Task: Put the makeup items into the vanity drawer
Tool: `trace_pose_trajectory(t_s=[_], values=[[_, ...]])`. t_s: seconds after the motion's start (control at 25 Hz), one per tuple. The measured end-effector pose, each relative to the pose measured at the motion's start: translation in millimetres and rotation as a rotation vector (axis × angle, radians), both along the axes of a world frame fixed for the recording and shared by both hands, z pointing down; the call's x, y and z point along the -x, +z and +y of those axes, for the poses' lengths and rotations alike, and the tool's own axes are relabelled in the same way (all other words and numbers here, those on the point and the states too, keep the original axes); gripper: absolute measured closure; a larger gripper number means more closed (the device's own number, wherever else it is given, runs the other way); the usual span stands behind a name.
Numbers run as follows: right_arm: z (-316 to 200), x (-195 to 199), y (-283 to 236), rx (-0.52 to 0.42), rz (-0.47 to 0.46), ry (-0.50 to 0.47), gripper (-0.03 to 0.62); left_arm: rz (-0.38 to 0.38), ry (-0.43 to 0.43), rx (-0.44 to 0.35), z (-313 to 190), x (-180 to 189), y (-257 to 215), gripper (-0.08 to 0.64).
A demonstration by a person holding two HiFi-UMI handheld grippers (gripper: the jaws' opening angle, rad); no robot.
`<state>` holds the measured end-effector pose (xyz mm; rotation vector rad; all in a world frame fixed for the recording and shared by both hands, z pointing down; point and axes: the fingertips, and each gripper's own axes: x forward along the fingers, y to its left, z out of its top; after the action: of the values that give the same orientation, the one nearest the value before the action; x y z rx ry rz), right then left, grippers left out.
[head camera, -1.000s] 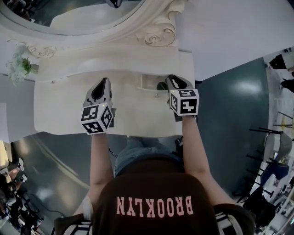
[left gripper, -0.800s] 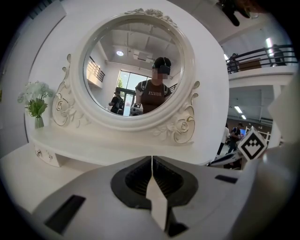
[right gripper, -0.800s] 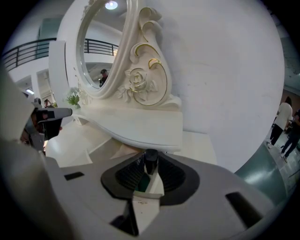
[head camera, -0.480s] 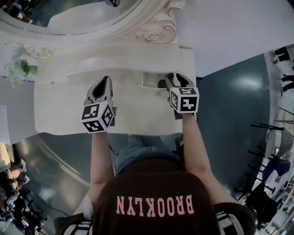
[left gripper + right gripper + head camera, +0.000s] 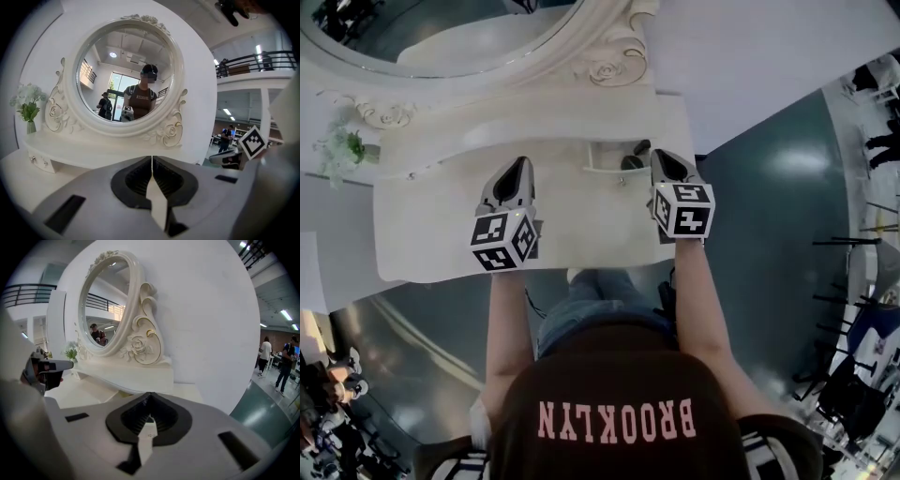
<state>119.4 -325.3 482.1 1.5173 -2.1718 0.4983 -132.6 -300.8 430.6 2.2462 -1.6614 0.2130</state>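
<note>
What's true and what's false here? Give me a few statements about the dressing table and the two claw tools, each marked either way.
1. The left gripper and the right gripper are both shut, with nothing between their jaws. True.
2. The flowers stand at the right end of the vanity. False: they stand at its left end.
3. The small drawer is open, with a dark item inside. True.
4. The mirror is square. False: it is rounded.

Vanity top [image 5: 431,234]: matt cream paint, smooth. Mirror frame [image 5: 124,130]: glossy white, carved, gilt touches. Floor [image 5: 769,187]: glossy teal, reflective.
</note>
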Motion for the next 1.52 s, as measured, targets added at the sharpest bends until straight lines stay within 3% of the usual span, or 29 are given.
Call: trace_pose_trajectory(t_s=[0.36,0.88,1.04,1.32,1.52], values=[[43.7,1.0,-33.8,-0.115,0.054,-0.009,0.594,0.026,0.05,-0.051,19.0,-2.2,-12.6,0.552],[57.5,-8.3,-76.0,-0.222,0.011,-0.135,0.594,0.014,0.001,-0.128,45.6,-33.6,-48.2,0.552],[68.5,-16.7,-97.6,-0.284,0.045,-0.176,0.594,0.002,-0.019,-0.163,54.1,-43.6,-65.6,0.552],[75.4,-29.9,-135.7,-0.38,0.009,-0.147,0.595,-0.037,0.02,-0.249,60.1,-64.9,-102.6,0.554],[79.0,-33.4,-164.1,-0.443,0.032,-0.134,0.595,-0.058,0.061,-0.293,55.6,-81.2,-121.7,0.552]])
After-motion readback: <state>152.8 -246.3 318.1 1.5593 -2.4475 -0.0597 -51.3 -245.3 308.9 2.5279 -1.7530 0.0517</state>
